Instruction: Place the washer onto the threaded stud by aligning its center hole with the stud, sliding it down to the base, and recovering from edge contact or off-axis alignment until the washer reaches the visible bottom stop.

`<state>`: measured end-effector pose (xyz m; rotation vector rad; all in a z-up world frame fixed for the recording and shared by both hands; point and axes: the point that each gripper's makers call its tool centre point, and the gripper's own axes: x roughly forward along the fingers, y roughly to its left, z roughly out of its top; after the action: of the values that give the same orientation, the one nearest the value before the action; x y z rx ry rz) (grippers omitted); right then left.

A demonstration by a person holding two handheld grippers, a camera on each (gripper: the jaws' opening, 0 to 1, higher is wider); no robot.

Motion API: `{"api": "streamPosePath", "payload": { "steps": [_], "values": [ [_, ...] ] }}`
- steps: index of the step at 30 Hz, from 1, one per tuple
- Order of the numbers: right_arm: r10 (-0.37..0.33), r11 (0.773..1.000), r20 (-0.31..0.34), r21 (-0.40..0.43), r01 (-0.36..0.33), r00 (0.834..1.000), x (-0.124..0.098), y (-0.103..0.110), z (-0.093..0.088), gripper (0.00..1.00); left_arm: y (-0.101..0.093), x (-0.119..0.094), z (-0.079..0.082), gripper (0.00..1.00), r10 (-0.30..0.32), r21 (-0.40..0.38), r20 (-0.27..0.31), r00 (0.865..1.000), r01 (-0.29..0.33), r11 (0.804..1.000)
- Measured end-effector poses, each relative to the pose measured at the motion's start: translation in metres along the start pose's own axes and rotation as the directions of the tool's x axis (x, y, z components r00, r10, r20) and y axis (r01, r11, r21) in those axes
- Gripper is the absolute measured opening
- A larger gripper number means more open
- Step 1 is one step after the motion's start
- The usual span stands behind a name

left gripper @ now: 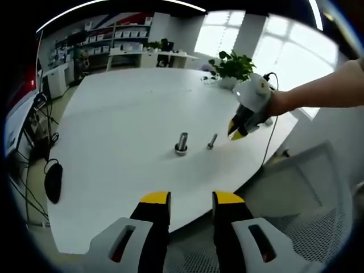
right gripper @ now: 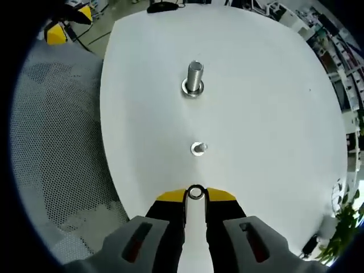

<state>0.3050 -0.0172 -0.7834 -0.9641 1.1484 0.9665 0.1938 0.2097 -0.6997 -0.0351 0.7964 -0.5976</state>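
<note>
Hovering at the near edge of the white surface (left gripper: 125, 114), the left hand-held gripper (left gripper: 191, 199) stood released; the large threaded stud (right gripper: 194, 75) and a smaller bolt (right gripper: 198, 148) stood upright, while the right hand-held gripper (right gripper: 195, 194) pinched the washer (right gripper: 195, 193) above the surface.

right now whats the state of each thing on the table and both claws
washer: pinched between the right claw's tips, above the table, not on any stud
right claw: shut on the washer
left claw: open, holding nothing
large threaded stud: upright on the white table, a ring around its base
small stud: upright, bare, nearer the washer
computer mouse: lying near the table edge
</note>
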Motion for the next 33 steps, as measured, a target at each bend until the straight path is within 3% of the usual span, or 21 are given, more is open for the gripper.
{"api": "streamPosePath", "payload": {
  "steps": [7, 18, 33],
  "values": [
    [-0.021, 1.000, 0.028, -0.011, 0.022, 0.999, -0.006, -0.011, 0.015, 0.14, 0.000, 0.001, -0.001, 0.27, -0.001, 0.004, -0.004, 1.000, 0.001, 1.000],
    [-0.024, 1.000, 0.036, 0.006, 0.024, 0.999, -0.012, -0.030, 0.019, 0.14, 0.001, 0.000, -0.001, 0.27, 0.003, -0.004, -0.003, 1.000, -0.003, 1.000],
    [-0.030, 1.000, 0.069, -0.002, 0.031, 0.997, -0.012, -0.027, 0.028, 0.14, 0.001, 0.001, -0.001, 0.27, 0.002, -0.004, -0.005, 1.000, -0.002, 1.000]
  ]
}}
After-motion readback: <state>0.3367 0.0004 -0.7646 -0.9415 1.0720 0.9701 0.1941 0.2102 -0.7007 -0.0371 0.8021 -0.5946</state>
